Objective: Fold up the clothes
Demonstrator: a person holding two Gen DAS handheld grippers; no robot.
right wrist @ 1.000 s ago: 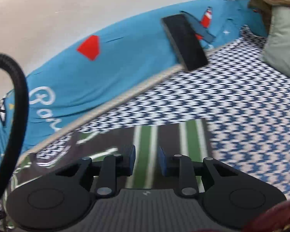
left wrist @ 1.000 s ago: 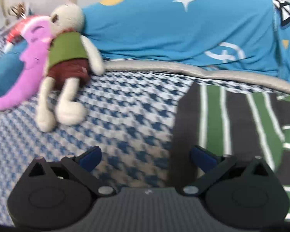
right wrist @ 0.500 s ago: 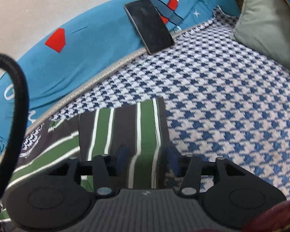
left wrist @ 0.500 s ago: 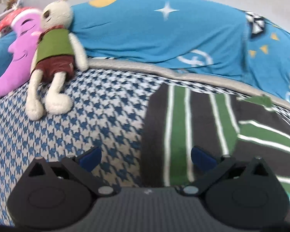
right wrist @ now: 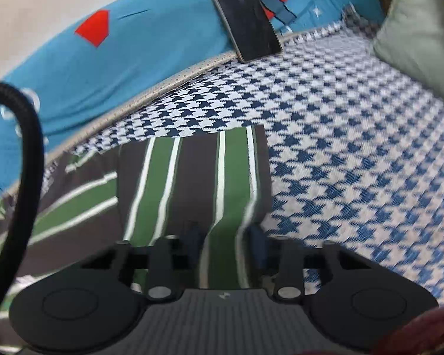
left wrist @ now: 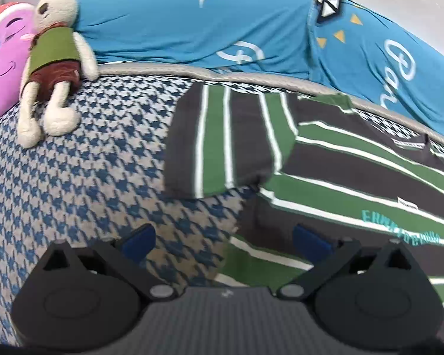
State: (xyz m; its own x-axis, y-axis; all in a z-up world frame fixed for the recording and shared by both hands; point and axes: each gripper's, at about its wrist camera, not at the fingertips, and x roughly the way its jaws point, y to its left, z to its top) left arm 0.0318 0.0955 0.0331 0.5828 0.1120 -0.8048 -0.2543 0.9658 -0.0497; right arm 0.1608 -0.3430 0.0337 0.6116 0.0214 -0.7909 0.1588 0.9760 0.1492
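striped shirt (left wrist: 355,159) flat on houndstooth bedspread (left wrist: 88,177), both tools spread

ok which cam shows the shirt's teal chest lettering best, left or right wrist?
Left wrist. The teal lettering sits in frame on the striped shirt, right of the open left gripper, though blurred. The right wrist view shows only a sleeve and part of the body of the shirt, no lettering.

Teal lettering runs across the striped T-shirt (left wrist: 355,177), too blurred to read; white script on the blue bedsheet (left wrist: 192,29) stays illegible too.
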